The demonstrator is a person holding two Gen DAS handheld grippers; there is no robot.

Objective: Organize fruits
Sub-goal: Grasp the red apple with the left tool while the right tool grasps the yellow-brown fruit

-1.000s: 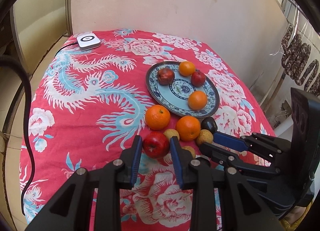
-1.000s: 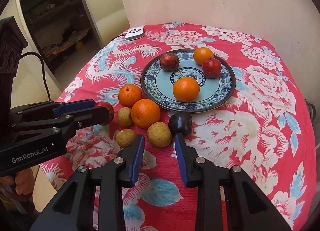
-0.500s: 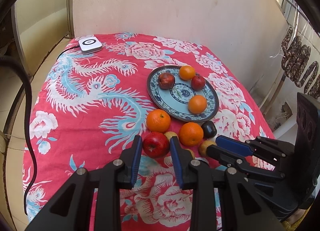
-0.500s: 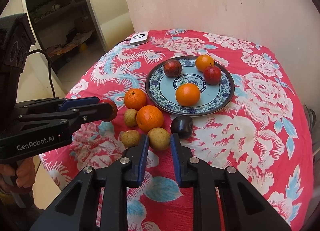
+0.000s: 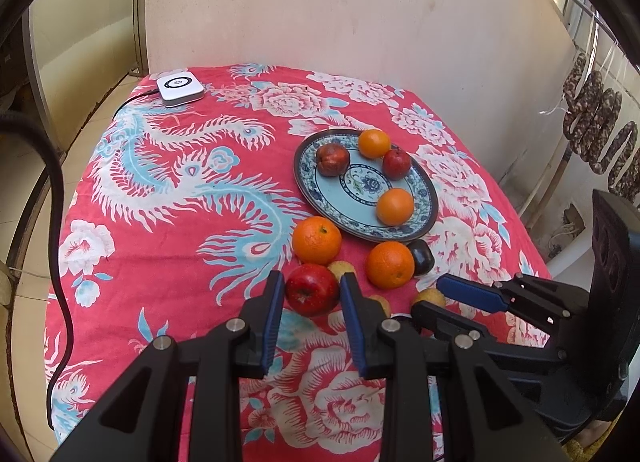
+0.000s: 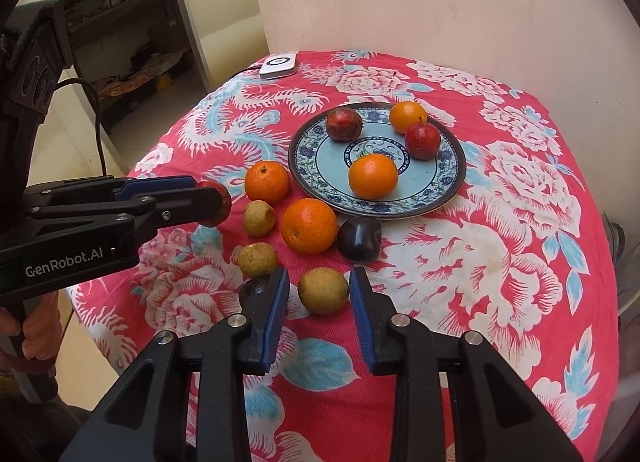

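Observation:
My left gripper (image 5: 312, 288) is shut on a red apple (image 5: 313, 289) and holds it just above the red cloth. It also shows in the right wrist view (image 6: 208, 198). My right gripper (image 6: 320, 290) is shut on a yellow-green round fruit (image 6: 323, 290), also seen in the left wrist view (image 5: 430, 297). A blue patterned plate (image 5: 320, 198) (image 6: 440, 186) carries two oranges and two red fruits. Two oranges (image 6: 309, 226) (image 6: 267, 181), a dark plum (image 6: 359, 238) and two small yellow-green fruits (image 6: 259, 217) (image 6: 257, 259) lie on the cloth before the plate.
A white device (image 5: 179, 89) with a cable sits at the table's far left corner. A pale wall stands behind the table. Another small dark fruit (image 6: 253, 289) lies partly hidden behind my right gripper's left finger. Strings of sausages (image 5: 600, 130) hang at the right.
Both grippers have risen and pulled back. The right gripper closed around the yellow-green fruit and now holds it. The left still grips the red apple.

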